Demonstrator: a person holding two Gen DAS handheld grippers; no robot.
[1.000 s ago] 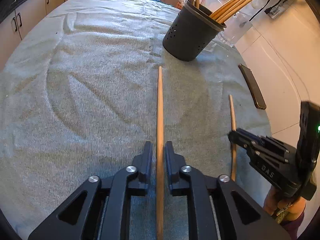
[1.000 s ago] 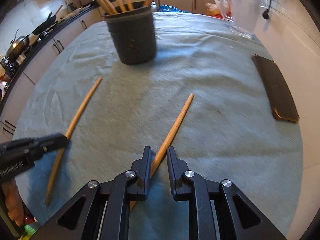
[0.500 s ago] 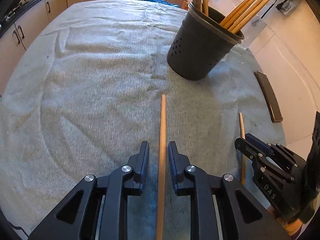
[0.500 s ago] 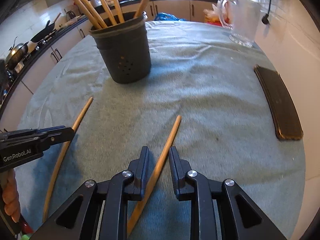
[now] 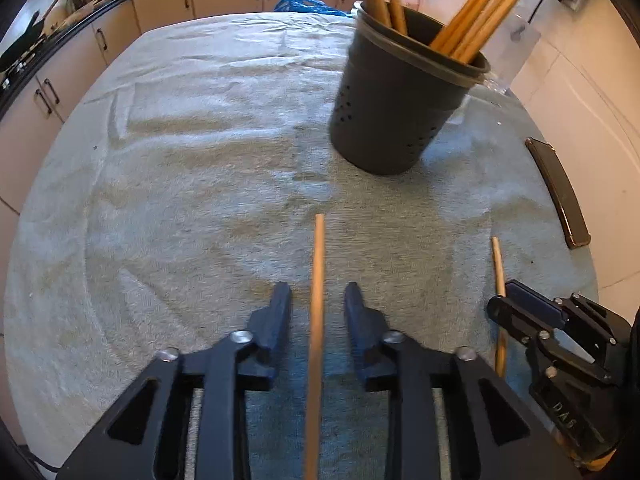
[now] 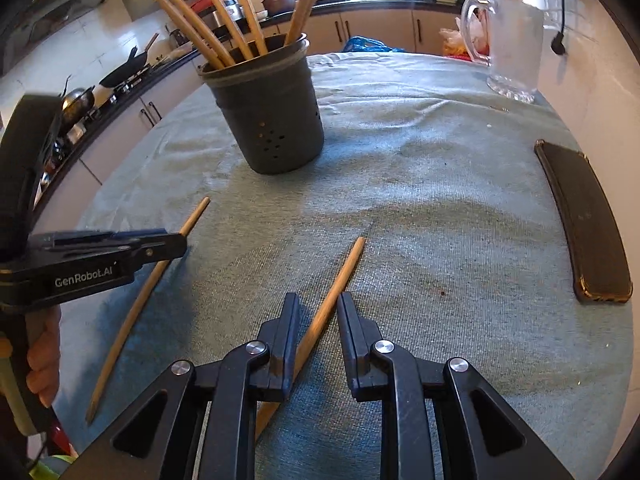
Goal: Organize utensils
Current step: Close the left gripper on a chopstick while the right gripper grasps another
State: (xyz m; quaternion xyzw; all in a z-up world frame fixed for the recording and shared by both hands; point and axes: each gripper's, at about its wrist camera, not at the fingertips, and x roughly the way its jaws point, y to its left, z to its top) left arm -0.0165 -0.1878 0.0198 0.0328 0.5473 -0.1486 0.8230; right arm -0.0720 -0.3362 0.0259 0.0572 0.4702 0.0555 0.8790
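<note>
Two wooden chopsticks lie on the grey-green cloth. One chopstick [image 5: 317, 280] runs between the fingers of my left gripper [image 5: 317, 300], which is open around it; it also shows in the right wrist view [image 6: 132, 312]. The other chopstick [image 6: 328, 308] lies between the fingers of my right gripper [image 6: 318, 308], also open; it shows in the left wrist view [image 5: 499, 276]. A dark holder [image 5: 400, 108] with several chopsticks stands beyond; it also shows in the right wrist view [image 6: 268, 112].
A black phone [image 6: 580, 216] lies near the table's right edge. A glass jug [image 6: 512, 40] stands at the back right. Kitchen cabinets and a stove with pans run along the left and back.
Both grippers have moved forward along their chopsticks toward the holder, and both jaws have opened wider. The chopsticks still lie on the cloth.
</note>
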